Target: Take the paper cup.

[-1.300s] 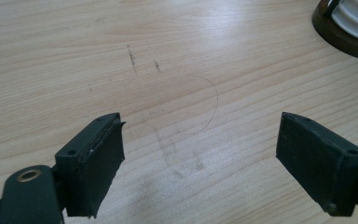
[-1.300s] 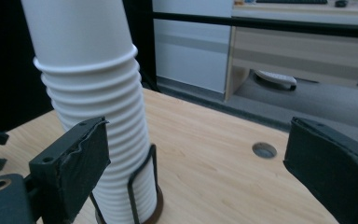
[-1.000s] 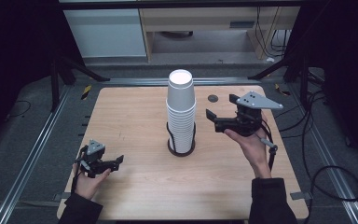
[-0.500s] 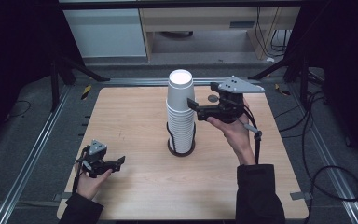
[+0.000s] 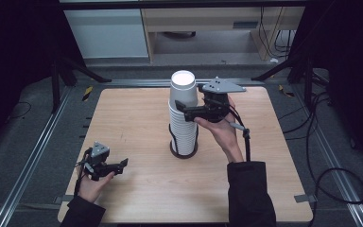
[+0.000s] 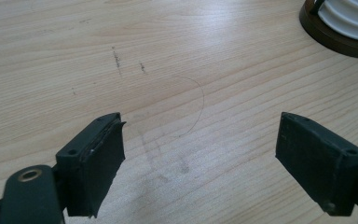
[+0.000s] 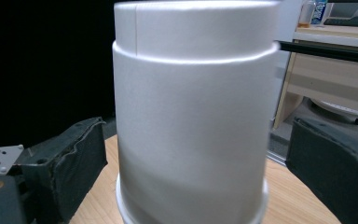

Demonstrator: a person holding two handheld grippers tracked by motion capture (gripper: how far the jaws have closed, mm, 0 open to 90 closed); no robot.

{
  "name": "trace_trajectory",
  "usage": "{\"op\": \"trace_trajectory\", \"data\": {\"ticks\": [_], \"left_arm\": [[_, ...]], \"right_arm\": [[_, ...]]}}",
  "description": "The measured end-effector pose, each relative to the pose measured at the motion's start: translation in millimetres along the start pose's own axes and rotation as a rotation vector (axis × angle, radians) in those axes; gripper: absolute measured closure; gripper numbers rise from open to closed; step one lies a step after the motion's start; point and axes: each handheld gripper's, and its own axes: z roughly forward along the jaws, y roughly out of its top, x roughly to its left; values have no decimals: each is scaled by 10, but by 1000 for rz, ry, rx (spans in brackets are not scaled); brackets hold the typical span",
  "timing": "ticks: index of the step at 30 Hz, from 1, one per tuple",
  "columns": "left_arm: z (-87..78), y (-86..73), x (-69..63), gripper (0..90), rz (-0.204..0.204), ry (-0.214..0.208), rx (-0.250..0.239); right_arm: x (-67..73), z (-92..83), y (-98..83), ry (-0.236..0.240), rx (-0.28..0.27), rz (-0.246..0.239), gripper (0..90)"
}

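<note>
Cup stack (image 5: 183, 113) stands upright in a dark ring holder (image 5: 184, 150) mid-desk (image 5: 132, 113). Right gripper (image 5: 182, 109) is up at the stack's top cups, jaws apart either side of the top cup, not clamped. Left gripper (image 5: 118, 166) low over near-left desk, jaws wide apart, holding nothing
</note>
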Motion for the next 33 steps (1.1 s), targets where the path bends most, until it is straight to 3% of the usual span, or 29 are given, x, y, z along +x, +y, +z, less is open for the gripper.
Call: {"op": "trace_trajectory", "data": {"ticks": [11, 33], "left_arm": [[12, -12, 1, 148, -3, -1, 6], [18, -17, 9, 148, -10, -2, 11]], "right_arm": [[37, 283, -120, -23, 8, 14, 60], [52, 289, -125, -36, -18, 5, 120]]}}
